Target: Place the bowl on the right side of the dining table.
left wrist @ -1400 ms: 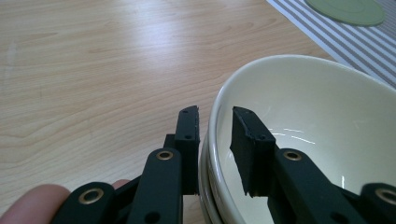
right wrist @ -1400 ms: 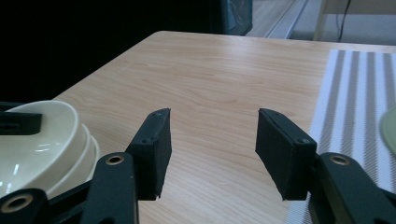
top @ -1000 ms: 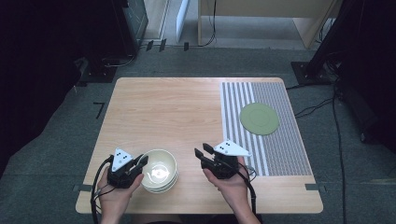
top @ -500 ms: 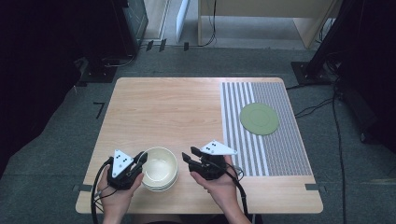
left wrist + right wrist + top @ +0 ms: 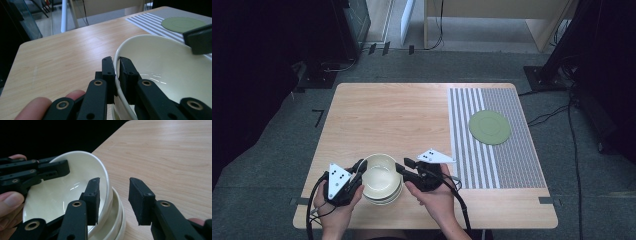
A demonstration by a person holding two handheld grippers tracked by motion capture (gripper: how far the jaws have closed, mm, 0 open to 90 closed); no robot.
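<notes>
- We see a stack of cream bowls [image 5: 382, 179] at the near edge of the wooden table [image 5: 402, 120], between the person's two hands.
- Our left gripper [image 5: 357, 171] is clamped on the left rim of the top bowl [image 5: 175, 72]; in the left gripper view the thin rim runs between the two black jaws, one inside the bowl and one outside.
- Our right gripper [image 5: 404, 165] sits at the right side of the stack with its jaws apart. In the right gripper view one jaw hangs over the inside of the top bowl and the other stands outside the stack, with the rim between them and neither pad pressing on it.
- The top bowl tilts slightly in the lower bowls [image 5: 117, 220].
- Farther right, a green plate [image 5: 490, 127] lies on a striped mat [image 5: 512, 160], well apart from the bowls.
</notes>
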